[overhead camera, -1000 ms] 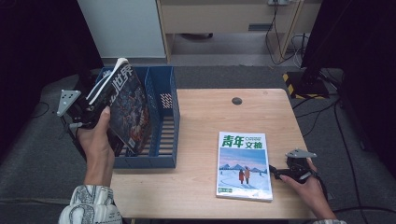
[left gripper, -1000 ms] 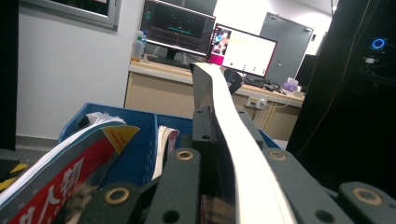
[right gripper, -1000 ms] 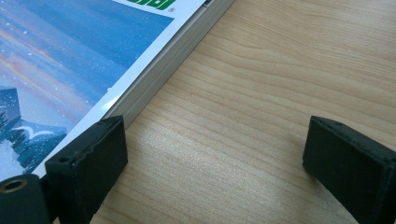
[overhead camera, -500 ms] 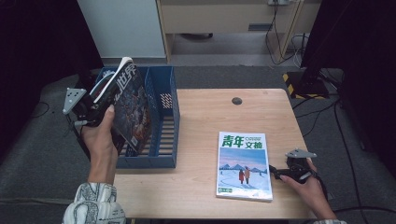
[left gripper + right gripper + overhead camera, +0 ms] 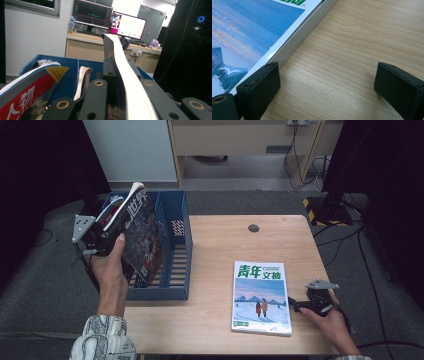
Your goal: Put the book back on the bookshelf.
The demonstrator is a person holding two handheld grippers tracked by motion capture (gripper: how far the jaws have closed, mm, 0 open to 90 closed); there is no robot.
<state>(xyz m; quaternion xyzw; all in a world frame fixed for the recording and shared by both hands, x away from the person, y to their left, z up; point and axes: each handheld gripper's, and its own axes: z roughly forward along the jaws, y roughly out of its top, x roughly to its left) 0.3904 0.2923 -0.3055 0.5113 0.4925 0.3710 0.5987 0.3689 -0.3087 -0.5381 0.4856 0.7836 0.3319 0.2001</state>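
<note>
Left gripper (image 5: 107, 227), frame left, clamped on dark magazine (image 5: 142, 237) above blue rack (image 5: 181, 245). Slot alignment probably unclear; lower spine-first, upright. Right gripper (image 5: 325, 82) jaws apart beside green magazine (image 5: 261, 295).

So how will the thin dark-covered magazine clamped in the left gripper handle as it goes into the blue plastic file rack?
Dark-covered magazine: probably floppy, since its white edge bows above the left gripper. Likely light, as one clamp holds it. It may catch on the blue plastic file rack dividers if it sags.
</note>
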